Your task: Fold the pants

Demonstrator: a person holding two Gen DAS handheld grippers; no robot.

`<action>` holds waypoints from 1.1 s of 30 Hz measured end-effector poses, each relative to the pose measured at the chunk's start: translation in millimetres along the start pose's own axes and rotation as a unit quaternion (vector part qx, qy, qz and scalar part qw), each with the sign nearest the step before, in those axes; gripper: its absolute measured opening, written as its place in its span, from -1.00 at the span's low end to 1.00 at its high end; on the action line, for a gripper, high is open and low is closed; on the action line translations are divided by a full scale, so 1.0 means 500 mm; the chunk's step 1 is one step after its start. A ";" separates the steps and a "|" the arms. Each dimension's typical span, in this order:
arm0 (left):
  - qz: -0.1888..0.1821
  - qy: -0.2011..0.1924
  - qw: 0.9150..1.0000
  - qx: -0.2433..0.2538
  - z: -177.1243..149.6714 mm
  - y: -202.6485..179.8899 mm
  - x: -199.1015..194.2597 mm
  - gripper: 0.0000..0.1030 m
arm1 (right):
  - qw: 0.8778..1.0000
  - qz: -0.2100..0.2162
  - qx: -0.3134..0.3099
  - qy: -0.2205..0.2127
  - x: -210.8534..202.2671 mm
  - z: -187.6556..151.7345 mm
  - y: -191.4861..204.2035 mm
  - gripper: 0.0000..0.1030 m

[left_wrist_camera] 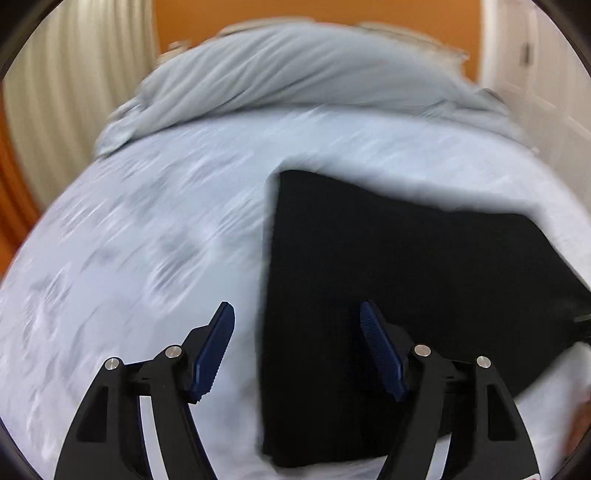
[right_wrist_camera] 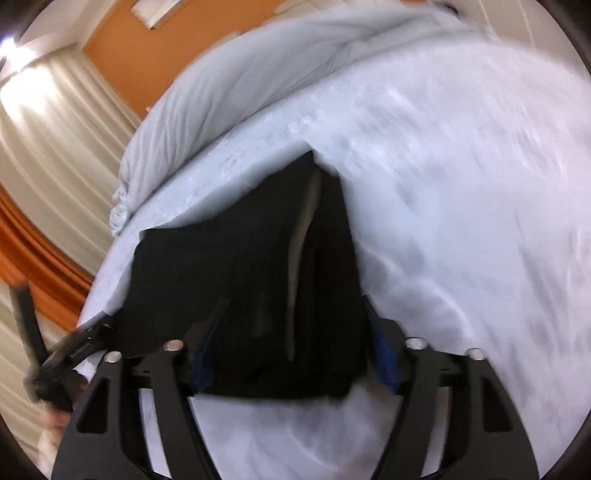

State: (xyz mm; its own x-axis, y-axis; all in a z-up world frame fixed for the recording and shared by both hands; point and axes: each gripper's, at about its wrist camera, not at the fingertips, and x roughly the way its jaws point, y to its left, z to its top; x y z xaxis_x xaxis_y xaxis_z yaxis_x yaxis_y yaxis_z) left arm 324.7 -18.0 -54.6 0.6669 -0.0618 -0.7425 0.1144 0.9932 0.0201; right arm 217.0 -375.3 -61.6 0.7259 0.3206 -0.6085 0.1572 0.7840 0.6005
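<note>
The black pants (left_wrist_camera: 388,295) lie folded into a compact block on the white bed sheet (left_wrist_camera: 147,258). My left gripper (left_wrist_camera: 297,314) is open and empty above the block's left edge, with the right finger over the fabric. In the right wrist view the pants (right_wrist_camera: 251,280) lie between the wide-open fingers of my right gripper (right_wrist_camera: 291,325), and the near edge of the fabric covers both fingertips. A pale stripe runs down the fold. The frames are blurred by motion.
A rumpled grey duvet (left_wrist_camera: 295,74) is bunched at the far side of the bed, also in the right wrist view (right_wrist_camera: 229,85). Cream curtains (right_wrist_camera: 48,147) and an orange wall (left_wrist_camera: 314,11) lie beyond. The left gripper (right_wrist_camera: 55,354) shows at the right wrist view's left edge.
</note>
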 end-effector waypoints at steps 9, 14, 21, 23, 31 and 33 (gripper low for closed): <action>-0.039 -0.070 0.994 -0.074 0.080 0.020 -0.183 0.74 | 0.987 0.000 -0.158 -0.031 -0.074 0.032 0.210 -0.19; 0.081 0.062 0.994 0.043 0.034 -0.081 0.016 0.75 | 0.982 -0.129 -0.138 0.021 0.031 0.014 0.127 -0.27; 0.028 -0.025 0.999 -0.016 -0.049 -0.013 -0.213 0.66 | 0.965 -0.151 -0.202 -0.074 -0.246 -0.104 0.211 0.51; 0.030 -0.042 0.999 -0.002 -0.086 -0.009 -0.283 0.73 | 0.964 -0.142 -0.206 -0.096 -0.297 -0.149 0.215 0.64; 0.040 -0.072 0.996 -0.017 -0.271 0.022 -0.343 0.85 | 0.959 -0.175 -0.200 -0.096 -0.252 -0.251 0.210 0.87; 0.026 -0.066 0.997 0.002 -0.263 0.010 -0.330 0.85 | 0.954 -0.186 -0.213 -0.099 -0.239 -0.251 0.218 0.87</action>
State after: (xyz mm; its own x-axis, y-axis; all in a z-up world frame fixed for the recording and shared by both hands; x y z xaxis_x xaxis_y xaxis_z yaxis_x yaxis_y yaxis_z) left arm 118.3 10.3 -20.1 0.7631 -0.0236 -0.6459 0.0800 0.9951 0.0582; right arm 63.3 -261.2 11.3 0.7912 -0.0953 -0.6040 0.1730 0.9823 0.0716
